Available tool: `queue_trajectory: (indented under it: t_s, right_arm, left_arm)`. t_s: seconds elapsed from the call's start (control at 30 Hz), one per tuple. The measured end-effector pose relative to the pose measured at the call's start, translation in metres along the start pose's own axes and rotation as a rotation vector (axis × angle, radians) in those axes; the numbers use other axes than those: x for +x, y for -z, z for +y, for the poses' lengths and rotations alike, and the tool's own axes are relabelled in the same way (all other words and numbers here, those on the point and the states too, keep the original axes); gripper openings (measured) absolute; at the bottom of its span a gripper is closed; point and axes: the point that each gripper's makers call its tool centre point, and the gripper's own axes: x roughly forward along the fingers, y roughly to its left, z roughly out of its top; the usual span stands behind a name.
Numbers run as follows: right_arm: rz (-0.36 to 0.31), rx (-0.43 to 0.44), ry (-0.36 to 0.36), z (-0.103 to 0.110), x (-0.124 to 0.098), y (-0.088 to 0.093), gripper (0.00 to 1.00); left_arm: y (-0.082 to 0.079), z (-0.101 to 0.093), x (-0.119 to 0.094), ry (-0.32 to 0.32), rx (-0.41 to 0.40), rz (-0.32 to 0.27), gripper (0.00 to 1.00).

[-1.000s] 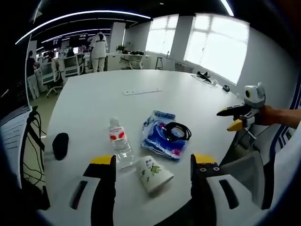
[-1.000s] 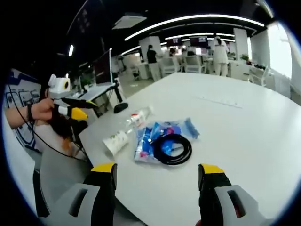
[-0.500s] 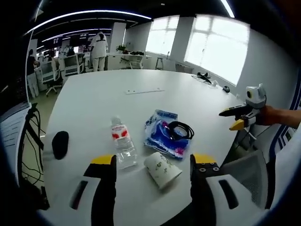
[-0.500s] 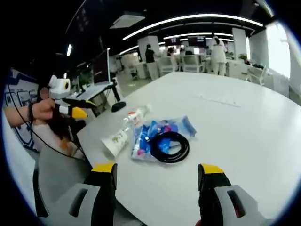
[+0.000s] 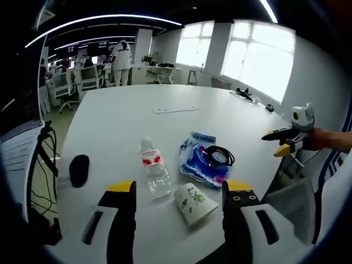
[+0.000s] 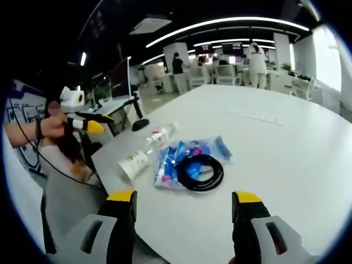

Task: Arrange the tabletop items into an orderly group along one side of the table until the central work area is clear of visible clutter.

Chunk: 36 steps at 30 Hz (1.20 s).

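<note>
On the white table (image 5: 121, 118) a clear water bottle (image 5: 155, 170) with a red label lies on its side. Next to it a paper cup (image 5: 195, 203) lies tipped over. A blue packet (image 5: 199, 163) carries a coiled black cable (image 5: 219, 158). My left gripper (image 5: 179, 190) is open above the table's near edge, just short of the cup and bottle. My right gripper (image 6: 184, 197) is open over the opposite edge, facing the cable (image 6: 199, 172), packet (image 6: 187, 159), cup (image 6: 132, 163) and bottle (image 6: 157, 137). Each gripper shows in the other's view, held by a hand: right gripper (image 5: 285, 140), left gripper (image 6: 85, 124).
A black mouse (image 5: 79, 168) lies apart near the table's edge, with a laptop and cables beyond it. A thin white strip (image 5: 176, 110) lies further across the table. A grey chair back (image 5: 289, 201) stands by the edge. People stand at desks far behind.
The left gripper view has swung slightly, so the items sit further right in it. In the right gripper view the left gripper has risen a little. The table items have not moved.
</note>
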Motion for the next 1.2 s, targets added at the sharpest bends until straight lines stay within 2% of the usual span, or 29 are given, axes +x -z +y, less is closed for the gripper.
queue_trajectory:
  t_s: [0.27,0.4,0.67,0.93,1.2]
  right_arm:
    - [0.008,0.011,-0.006,-0.003,0.002,0.003,0.72]
    - [0.018,0.011,-0.008,-0.006,0.002,0.005,0.72]
    - [-0.001,0.037,-0.004,-0.01,0.001,0.003,0.72]
    - [0.003,0.051,0.0,-0.008,0.001,0.008,0.72]
    - [0.001,0.063,0.003,-0.004,0.001,0.01,0.72]
  left_arm:
    - [0.008,0.001,-0.002,-0.011,-0.009,0.017,0.64]
    - [0.008,0.003,-0.003,-0.018,-0.023,0.007,0.64]
    - [0.012,0.015,-0.001,-0.037,-0.069,0.002,0.64]
    - [0.007,0.02,0.012,-0.039,-0.094,0.005,0.62]
    - [0.005,0.026,0.034,-0.04,-0.052,0.044,0.61]
